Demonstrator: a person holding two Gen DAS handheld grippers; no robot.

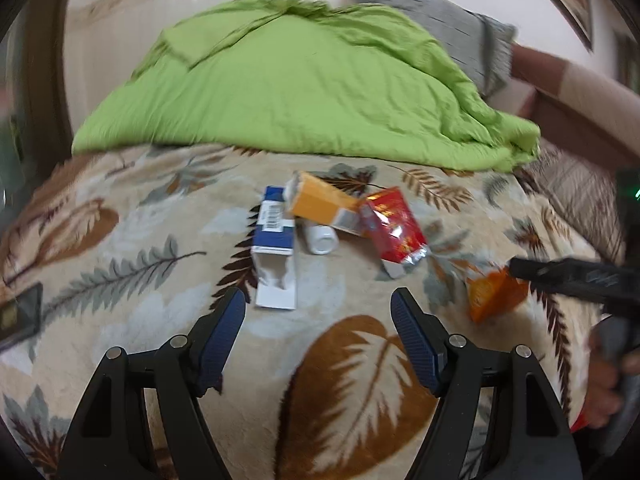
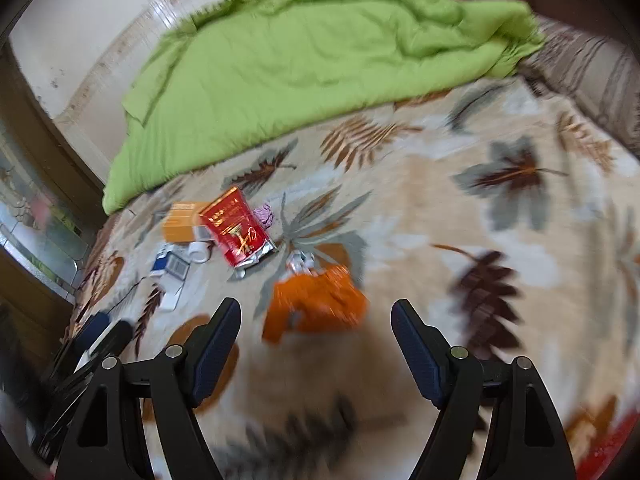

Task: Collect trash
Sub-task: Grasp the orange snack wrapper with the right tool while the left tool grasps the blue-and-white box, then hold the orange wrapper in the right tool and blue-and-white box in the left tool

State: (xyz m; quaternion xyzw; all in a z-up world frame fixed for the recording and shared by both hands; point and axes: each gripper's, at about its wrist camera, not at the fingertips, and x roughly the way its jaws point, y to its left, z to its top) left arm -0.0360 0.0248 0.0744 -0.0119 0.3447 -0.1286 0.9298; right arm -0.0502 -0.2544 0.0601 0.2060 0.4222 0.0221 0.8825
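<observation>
Left wrist view: left gripper (image 1: pixel 318 312) was held open and empty over the leaf-print blanket (image 1: pixel 132 264), blue-and-white box (image 1: pixel 276 252) just ahead | Right wrist view: right gripper (image 2: pixel 316 320) was spread, nothing gripped, above the orange wrapper (image 2: pixel 316 304); soft plush could be pinched instead of the thin wrapper.
</observation>
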